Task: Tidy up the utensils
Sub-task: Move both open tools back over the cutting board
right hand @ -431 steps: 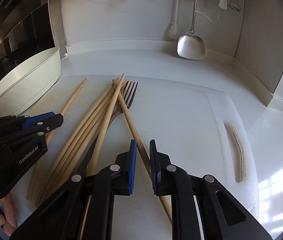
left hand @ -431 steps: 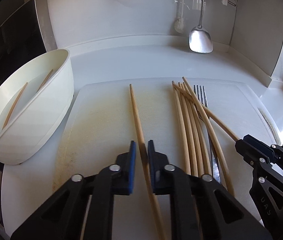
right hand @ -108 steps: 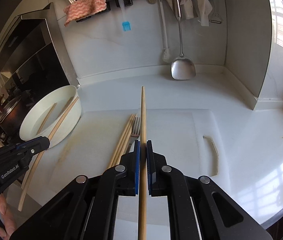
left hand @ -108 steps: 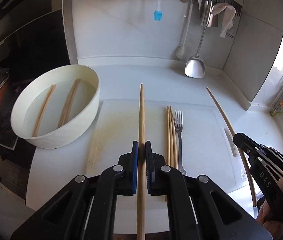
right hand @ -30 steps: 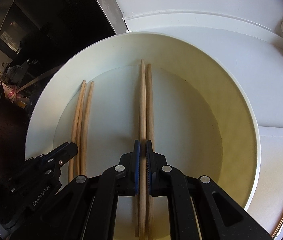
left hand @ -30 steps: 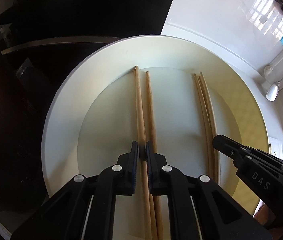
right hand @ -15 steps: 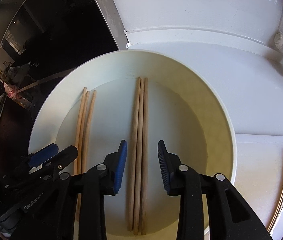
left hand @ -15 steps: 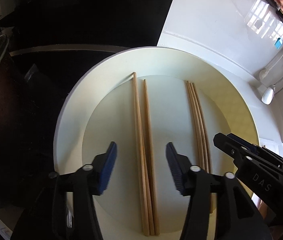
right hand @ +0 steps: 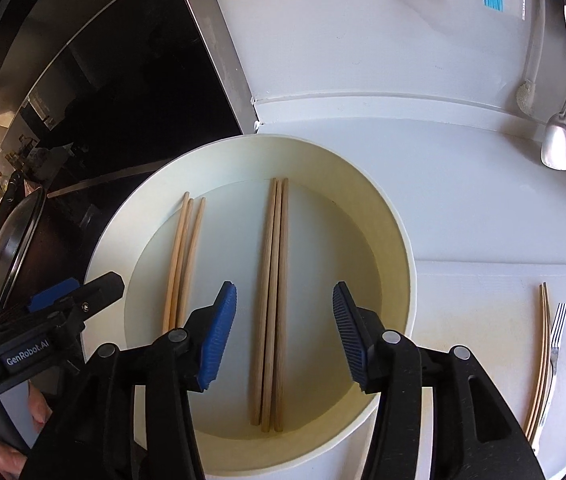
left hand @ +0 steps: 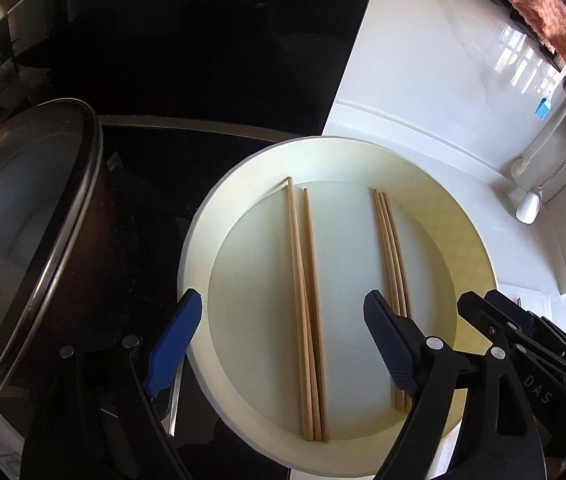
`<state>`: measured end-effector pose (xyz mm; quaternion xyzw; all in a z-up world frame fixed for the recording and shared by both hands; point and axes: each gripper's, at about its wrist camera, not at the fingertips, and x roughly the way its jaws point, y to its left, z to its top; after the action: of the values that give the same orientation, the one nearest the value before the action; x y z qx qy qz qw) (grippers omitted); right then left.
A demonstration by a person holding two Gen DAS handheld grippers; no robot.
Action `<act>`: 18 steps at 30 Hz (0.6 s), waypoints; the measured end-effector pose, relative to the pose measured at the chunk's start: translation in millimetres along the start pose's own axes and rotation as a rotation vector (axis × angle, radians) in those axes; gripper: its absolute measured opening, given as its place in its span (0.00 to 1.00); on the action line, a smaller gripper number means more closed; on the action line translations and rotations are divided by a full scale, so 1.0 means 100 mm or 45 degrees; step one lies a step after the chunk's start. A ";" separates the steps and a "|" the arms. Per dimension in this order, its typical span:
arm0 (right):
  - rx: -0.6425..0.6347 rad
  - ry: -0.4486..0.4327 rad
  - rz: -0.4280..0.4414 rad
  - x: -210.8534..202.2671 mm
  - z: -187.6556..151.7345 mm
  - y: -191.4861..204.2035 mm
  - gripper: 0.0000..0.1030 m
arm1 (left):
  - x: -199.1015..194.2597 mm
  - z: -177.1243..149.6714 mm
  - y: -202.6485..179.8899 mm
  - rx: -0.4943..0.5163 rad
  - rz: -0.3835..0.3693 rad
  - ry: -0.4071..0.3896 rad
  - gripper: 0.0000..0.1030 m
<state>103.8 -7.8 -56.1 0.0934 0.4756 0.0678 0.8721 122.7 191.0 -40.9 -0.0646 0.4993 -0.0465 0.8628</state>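
The left gripper hangs above the near rim of the bowl, its two fingers spread wide with nothing between them; the pads are blue, ribbed rubber on black plastic arms. The right gripper hovers just beside it over the same bowl, its fingers likewise wide apart and empty, each with the same ridged blue pad. Both point forward and down into the bowl.

The white bowl is round, smooth and deep, with a flat floor, and stands on the white desk. On its floor lie two groups of wooden chopsticks, slim, tapered and pale brown. One group of chopsticks lies in line with the right gripper, three sticks pressed side by side, long axis running straight away from the camera. The other group lies to its left, apart from it and nearly parallel, fanning slightly at the far tips; in the left wrist view it shows between that gripper's fingers.

To the right, on a white cutting board, lie a few more chopsticks and a metal fork touching them, tines pointing away. Left of the bowl sits a dark pan with a glass lid. Farther off, a steel spatula hangs against the wall.
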 end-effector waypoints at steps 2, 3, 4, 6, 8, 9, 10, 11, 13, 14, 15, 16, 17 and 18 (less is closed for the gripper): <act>0.010 0.002 -0.004 -0.07 -0.07 -0.02 0.50 | -0.05 -0.02 0.01 -0.003 -0.002 -0.006 0.84; 0.014 0.004 -0.005 -0.09 -0.10 -0.02 0.51 | -0.07 -0.04 0.01 -0.002 -0.007 -0.007 0.84; 0.016 0.007 -0.007 -0.11 -0.13 -0.01 0.52 | -0.09 -0.05 0.01 -0.001 -0.010 -0.006 0.84; 0.020 0.013 -0.010 -0.15 -0.19 0.00 0.53 | -0.13 -0.09 0.02 0.002 -0.020 0.003 0.85; 0.022 0.016 -0.012 -0.19 -0.25 0.03 0.54 | -0.17 -0.13 0.03 0.004 -0.030 0.006 0.86; 0.021 0.014 -0.017 -0.22 -0.28 0.04 0.55 | -0.20 -0.16 0.03 0.008 -0.036 0.004 0.87; 0.019 0.011 -0.023 -0.24 -0.32 0.05 0.55 | -0.22 -0.18 0.03 0.012 -0.038 0.000 0.87; 0.020 0.006 -0.031 -0.27 -0.35 0.06 0.55 | -0.25 -0.21 0.03 0.020 -0.037 -0.005 0.88; 0.027 -0.002 -0.046 -0.32 -0.43 0.06 0.57 | -0.28 -0.27 0.01 0.037 -0.036 -0.010 0.91; 0.032 -0.002 -0.050 -0.34 -0.47 0.06 0.57 | -0.30 -0.30 0.00 0.046 -0.039 -0.010 0.92; 0.036 -0.001 -0.057 -0.36 -0.51 0.05 0.57 | -0.31 -0.33 -0.02 0.057 -0.043 -0.009 0.93; 0.042 -0.001 -0.065 -0.39 -0.56 0.04 0.57 | -0.32 -0.36 -0.04 0.067 -0.047 -0.006 0.93; 0.049 -0.002 -0.074 -0.42 -0.60 0.02 0.57 | -0.33 -0.38 -0.07 0.078 -0.055 0.000 0.93; 0.055 -0.006 -0.083 -0.45 -0.64 0.00 0.57 | -0.32 -0.41 -0.10 0.089 -0.062 0.005 0.93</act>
<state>25.8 -10.8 -52.9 0.0969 0.4778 0.0289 0.8727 71.1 182.9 -31.9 -0.0463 0.4972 -0.0850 0.8622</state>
